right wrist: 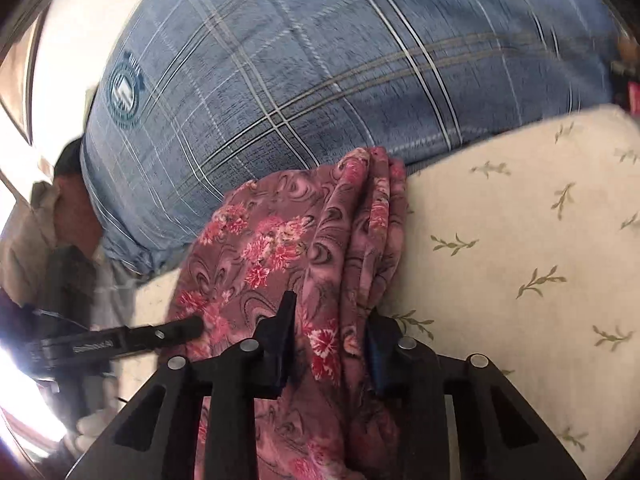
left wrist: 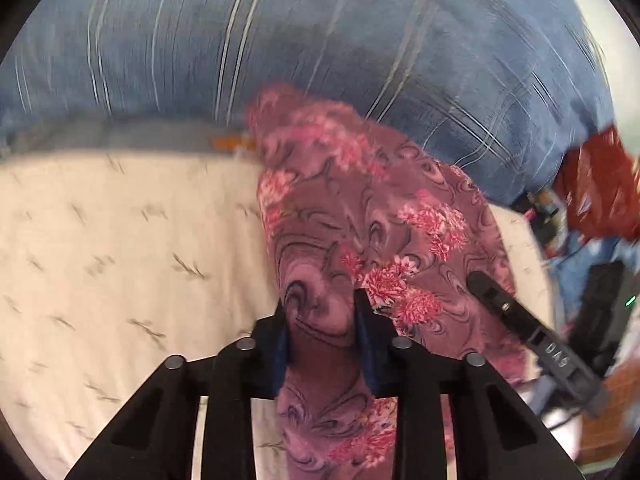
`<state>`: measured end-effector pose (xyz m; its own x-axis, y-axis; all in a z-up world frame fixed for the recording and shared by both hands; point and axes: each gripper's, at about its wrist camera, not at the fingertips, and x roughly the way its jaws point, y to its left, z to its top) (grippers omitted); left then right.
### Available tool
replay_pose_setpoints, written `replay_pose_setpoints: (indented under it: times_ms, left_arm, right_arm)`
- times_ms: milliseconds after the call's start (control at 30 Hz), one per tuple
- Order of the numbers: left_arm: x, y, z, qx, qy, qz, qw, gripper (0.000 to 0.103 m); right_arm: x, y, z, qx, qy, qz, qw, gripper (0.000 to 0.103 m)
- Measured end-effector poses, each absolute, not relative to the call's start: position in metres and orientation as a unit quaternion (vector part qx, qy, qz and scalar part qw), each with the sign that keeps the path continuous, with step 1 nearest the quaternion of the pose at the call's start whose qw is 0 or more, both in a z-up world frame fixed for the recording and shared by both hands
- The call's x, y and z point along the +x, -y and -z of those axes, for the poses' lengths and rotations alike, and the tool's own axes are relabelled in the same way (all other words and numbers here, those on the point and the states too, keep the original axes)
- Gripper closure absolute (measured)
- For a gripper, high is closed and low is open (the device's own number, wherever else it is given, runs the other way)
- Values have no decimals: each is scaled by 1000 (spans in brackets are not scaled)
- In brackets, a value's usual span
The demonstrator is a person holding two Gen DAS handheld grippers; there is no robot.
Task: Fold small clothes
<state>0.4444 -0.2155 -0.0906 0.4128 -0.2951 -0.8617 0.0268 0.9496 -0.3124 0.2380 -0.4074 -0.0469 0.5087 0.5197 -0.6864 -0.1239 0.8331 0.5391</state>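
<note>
A mauve floral garment [left wrist: 360, 208] hangs bunched over the cream leaf-print sheet [left wrist: 120, 260]. My left gripper [left wrist: 322, 312] is shut on the garment's cloth, which fills the gap between its jaws. My right gripper [right wrist: 332, 320] is shut on a gathered fold of the same garment [right wrist: 280, 240]. The right gripper's finger shows in the left wrist view [left wrist: 508, 312], beside the cloth. The left gripper's finger shows in the right wrist view [right wrist: 160, 334], touching the cloth's left edge.
A large blue plaid pillow [left wrist: 280, 40] lies behind the garment and also shows in the right wrist view [right wrist: 320, 60]. Red cloth and dark clutter [left wrist: 600, 192] sit at the right edge of the bed. The cream sheet [right wrist: 520, 240] stretches right.
</note>
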Motion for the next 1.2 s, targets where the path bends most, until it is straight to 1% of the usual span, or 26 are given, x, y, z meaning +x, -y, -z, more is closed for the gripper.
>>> replay_pose_setpoints:
  times_ms: [67, 133, 333, 400, 467, 567, 633, 700, 733, 800, 867, 900, 967, 1000, 1033, 1067, 1100, 1133, 1167, 1200]
  left_arm:
    - [435, 222, 80, -104, -521, 94, 842, 80]
    - [426, 219, 70, -107, -515, 98, 845, 80]
    - [388, 179, 29, -115, -478, 83, 867, 81]
    - [372, 160, 19, -122, -468, 74, 872, 83]
    - [352, 144, 8, -122, -450, 71, 882, 97]
    - [316, 124, -9, -121, -434, 74, 890, 97]
    - [290, 113, -11, -96, -436, 68, 892, 97]
    - [279, 94, -4, -78, -445, 36, 891, 97]
    - [277, 82, 1, -88, -454, 24, 886, 97]
    - [282, 52, 18, -137, -488, 19, 862, 96]
    - [290, 34, 35, -172, -515, 12, 840, 92]
    - [295, 31, 43, -183, -527, 11, 830, 90]
    - [302, 35, 54, -202, -540, 22, 817, 73]
    - [307, 42, 58, -212, -541, 35, 813, 69]
    - [310, 48, 61, -216, -542, 45, 811, 60]
    - [316, 57, 64, -220, -544, 60, 808, 52]
    - [322, 67, 69, -225, -549, 77, 801, 49]
    - [330, 74, 74, -231, -554, 91, 795, 47]
    - [337, 82, 81, -238, -561, 103, 786, 46]
    - [346, 89, 90, -249, -571, 117, 774, 46]
  right_arm:
    - [231, 401, 38, 195, -452, -174, 853, 75]
    - [226, 394, 27, 183, -443, -164, 862, 76]
    - [187, 358, -6, 163, -419, -177, 875, 77]
    - [180, 336, -12, 159, -415, -183, 877, 77]
    - [166, 312, -17, 153, -411, -192, 878, 77]
    - [153, 275, -18, 149, -410, -218, 873, 78]
    - [143, 247, -22, 136, -403, -227, 876, 77]
    - [140, 237, -22, 150, -399, -231, 875, 77]
    - [139, 238, -20, 169, -398, -217, 875, 77]
    - [141, 247, -16, 189, -402, -189, 876, 77]
    - [144, 264, -9, 213, -412, -163, 871, 76]
    - [147, 276, -4, 223, -420, -148, 867, 73]
    - [152, 295, 9, 239, -442, -124, 855, 72]
    - [156, 306, 19, 256, -456, -116, 845, 69]
    - [154, 313, 24, 267, -461, -115, 839, 66]
    - [155, 323, 32, 287, -463, -119, 830, 65]
    - [156, 328, 36, 301, -462, -125, 825, 62]
    - [159, 332, 41, 316, -463, -134, 817, 56]
    - [161, 335, 46, 330, -465, -141, 809, 53]
    - [163, 339, 50, 338, -467, -144, 804, 44]
